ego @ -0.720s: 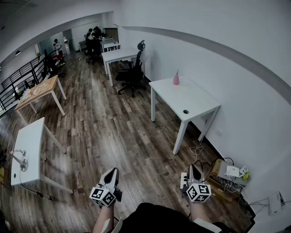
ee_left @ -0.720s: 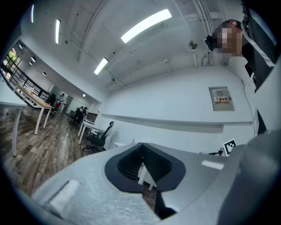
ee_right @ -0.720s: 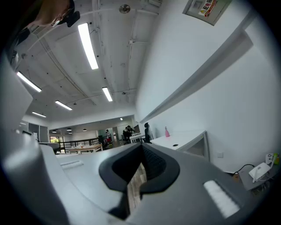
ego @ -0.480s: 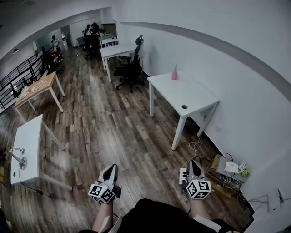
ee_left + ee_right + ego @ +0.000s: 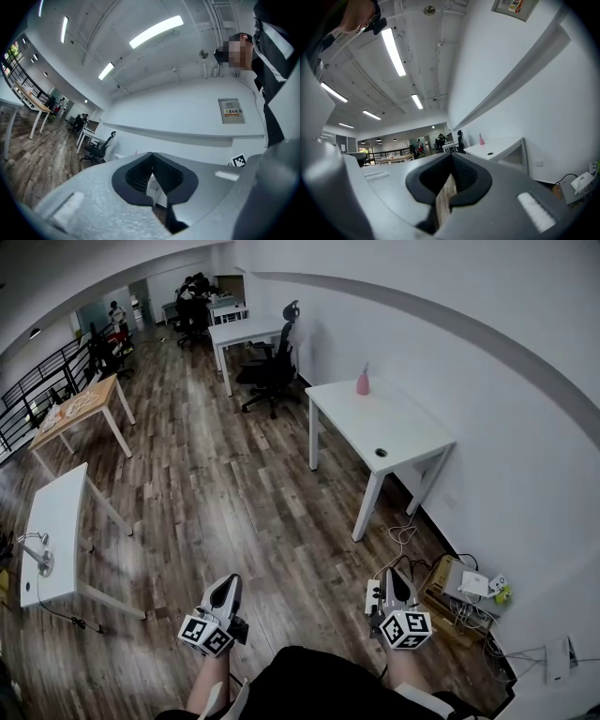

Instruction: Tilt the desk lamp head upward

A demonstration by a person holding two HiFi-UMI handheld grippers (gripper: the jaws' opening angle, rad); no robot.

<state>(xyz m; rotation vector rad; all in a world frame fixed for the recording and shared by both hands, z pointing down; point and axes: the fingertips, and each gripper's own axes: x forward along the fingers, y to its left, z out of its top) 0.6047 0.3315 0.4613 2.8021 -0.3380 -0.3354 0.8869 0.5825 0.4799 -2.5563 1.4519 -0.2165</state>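
My left claw (image 5: 226, 587) and right claw (image 5: 395, 581) are closed, empty. Approach not begun: what looks like the desk lamp (image 5: 36, 552) stands on the white table (image 5: 66, 512), well left; I must walk over.

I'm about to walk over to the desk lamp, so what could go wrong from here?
A cord trails across the floor below the table holding the desk lamp; you could trip or yank it. A power strip and loose cables lie on the floor close by on your right.
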